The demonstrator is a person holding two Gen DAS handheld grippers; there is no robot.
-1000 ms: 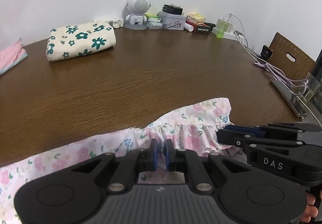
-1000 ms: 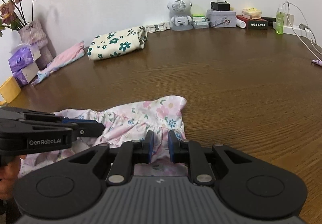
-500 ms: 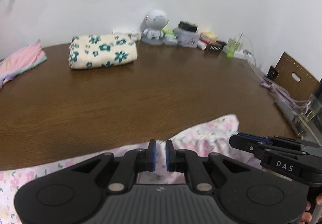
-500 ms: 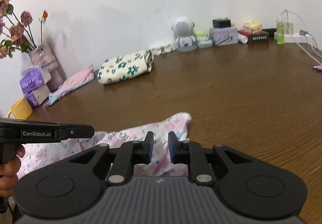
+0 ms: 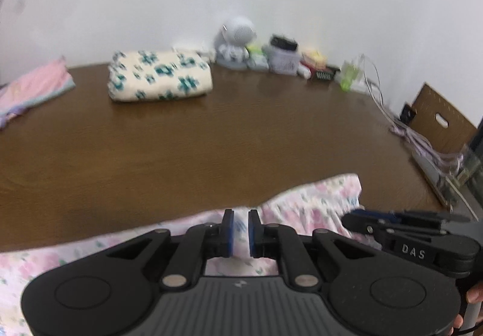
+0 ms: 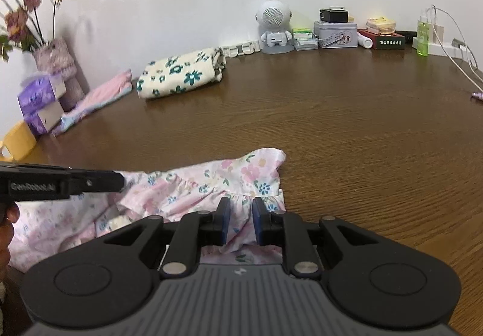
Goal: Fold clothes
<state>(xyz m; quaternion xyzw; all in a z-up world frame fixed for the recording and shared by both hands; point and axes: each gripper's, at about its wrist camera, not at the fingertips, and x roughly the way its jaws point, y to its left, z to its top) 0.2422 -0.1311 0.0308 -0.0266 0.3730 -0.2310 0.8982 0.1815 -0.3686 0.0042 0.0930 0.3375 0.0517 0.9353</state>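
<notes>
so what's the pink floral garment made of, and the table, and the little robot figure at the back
Pink floral garment: thin woven fabric, probably cotton, matte; it gathers into soft ruffles. Table: wood or wood-look veneer, dark brown with visible grain and a slight sheen. Robot figure: likely moulded plastic, smooth pale grey with a perforated face grille.

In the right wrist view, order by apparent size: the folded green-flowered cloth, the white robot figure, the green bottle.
1. Folded green-flowered cloth, largest.
2. White robot figure.
3. Green bottle, smallest.
All stand similarly far back, so the order seems reliable.
</notes>
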